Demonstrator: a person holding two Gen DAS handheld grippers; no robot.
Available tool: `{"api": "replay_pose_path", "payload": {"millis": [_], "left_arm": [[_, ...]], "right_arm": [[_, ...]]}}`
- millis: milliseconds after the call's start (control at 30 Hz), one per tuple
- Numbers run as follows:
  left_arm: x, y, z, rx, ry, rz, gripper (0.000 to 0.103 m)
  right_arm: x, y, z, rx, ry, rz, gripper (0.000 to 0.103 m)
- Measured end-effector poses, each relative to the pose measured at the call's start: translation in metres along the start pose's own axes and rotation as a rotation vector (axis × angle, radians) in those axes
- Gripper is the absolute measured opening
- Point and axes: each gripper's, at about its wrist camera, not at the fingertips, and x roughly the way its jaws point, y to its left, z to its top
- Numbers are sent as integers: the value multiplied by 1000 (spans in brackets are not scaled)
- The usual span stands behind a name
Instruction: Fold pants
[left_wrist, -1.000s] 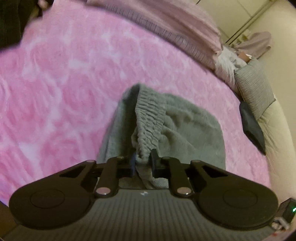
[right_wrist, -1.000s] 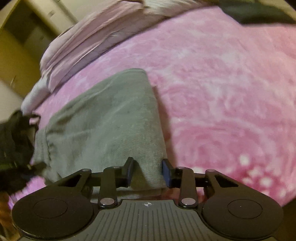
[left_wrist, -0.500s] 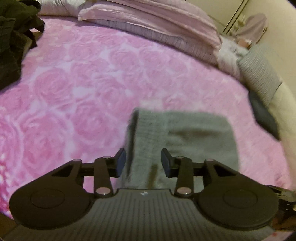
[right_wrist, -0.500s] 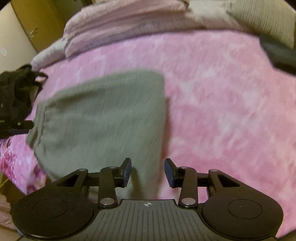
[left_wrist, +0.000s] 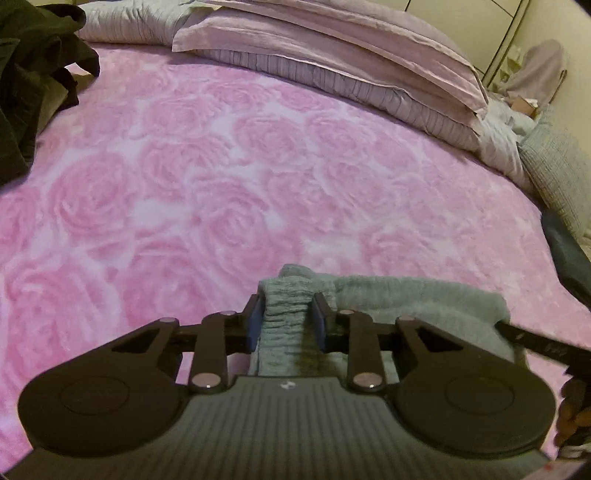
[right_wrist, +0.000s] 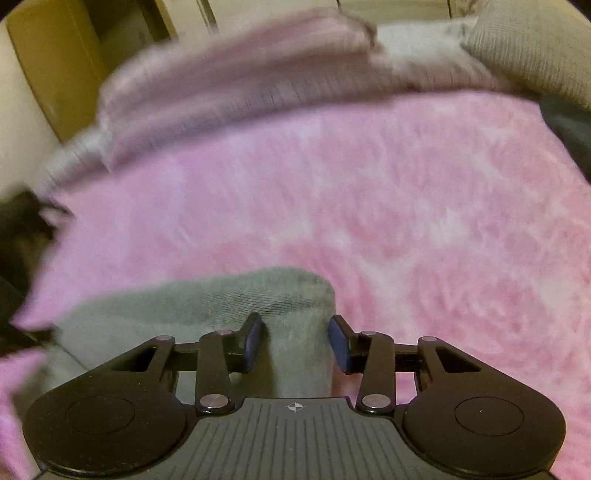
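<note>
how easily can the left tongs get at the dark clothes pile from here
Probably not without letting go first: the left tongs, which have just been closing, have the pants waistband between their pads. The clothes pile sits far off across bare blanket.

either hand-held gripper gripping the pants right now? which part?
Left hand-held gripper: jaws just closing on the grey pants' gathered waistband. Right hand-held gripper: straddles a folded edge, pads apart from it, no grip.
</note>
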Motion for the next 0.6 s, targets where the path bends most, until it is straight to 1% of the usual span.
{"api": "replay_pose_path", "payload": {"millis": [67, 133, 167, 233, 300, 367, 433, 500, 600], "left_arm": [[4, 1, -1, 31, -11, 4, 26], [4, 4, 4, 41, 6, -9, 26], [2, 5, 7, 51, 19, -18, 26], [-10, 5, 14, 78, 30, -28, 26], [-30, 5, 21, 109, -3, -34, 24], [-52, 4, 23, 139, -36, -40, 22], [-71, 1, 20, 182, -57, -71, 22], [-85, -3, 11, 230, -50, -102, 22], [-90, -10, -8, 279, -8, -135, 22]], "right_arm": [[4, 0, 3, 15, 14, -3, 39], [1, -3, 11, 11, 53, 5, 39], [-4, -4, 14, 11, 58, 8, 39], [-21, -4, 18, 9, 38, -4, 39], [-48, -3, 15, -10, -20, -21, 39], [-75, -4, 6, -6, -45, -14, 39], [-101, -1, -10, -2, -45, -1, 39], [-122, 8, -31, -10, -24, -4, 39], [-137, 27, -62, -25, 19, 11, 39]]}}
